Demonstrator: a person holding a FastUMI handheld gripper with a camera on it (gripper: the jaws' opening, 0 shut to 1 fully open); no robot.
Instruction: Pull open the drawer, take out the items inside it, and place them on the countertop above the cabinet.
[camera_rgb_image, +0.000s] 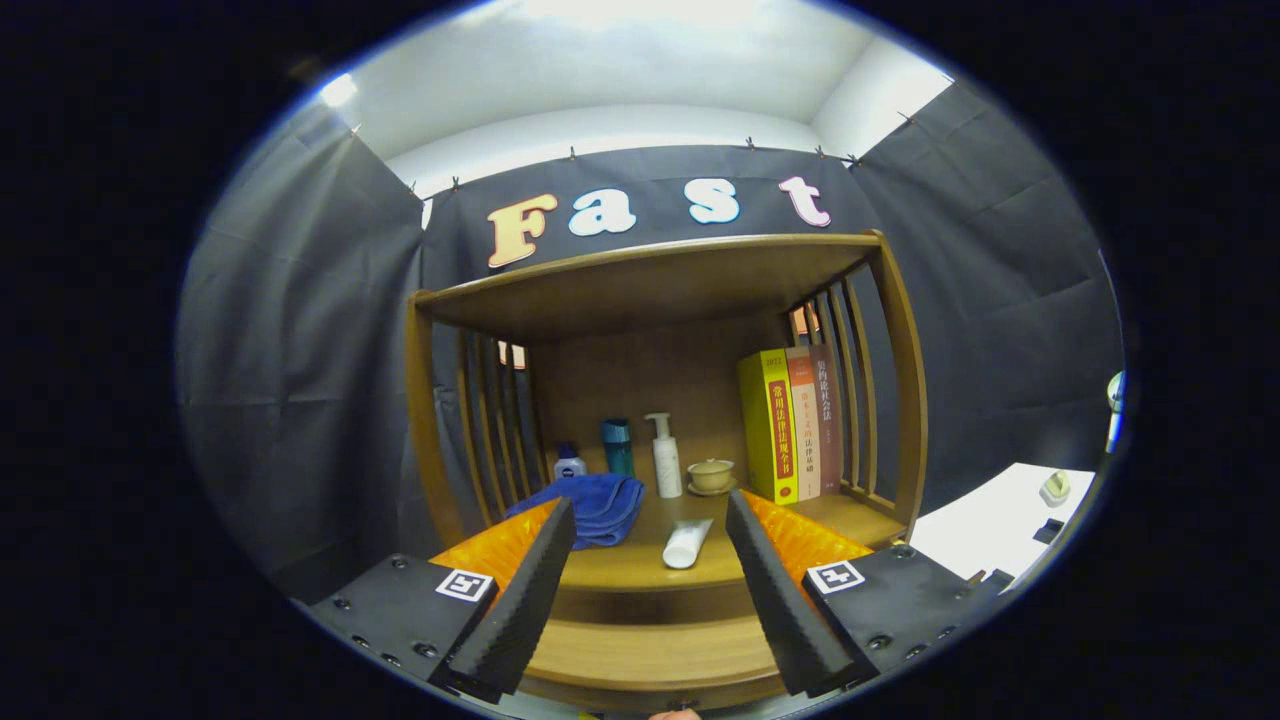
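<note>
With your gripper (650, 580) spread wide and empty before the drawer (650, 655) just below its fingers, you risk clipping the tube (687, 543) on the countertop (620, 570); approach lower.

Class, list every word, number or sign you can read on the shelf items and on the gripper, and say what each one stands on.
Three book spines: printed characters, too small and blurred to read reliably.
White pump bottle, small bottle, white tube: no legible print.
Gripper, open, fingers aimed at the shelf and holding nothing: a square coded marker by each finger, no words.
</note>
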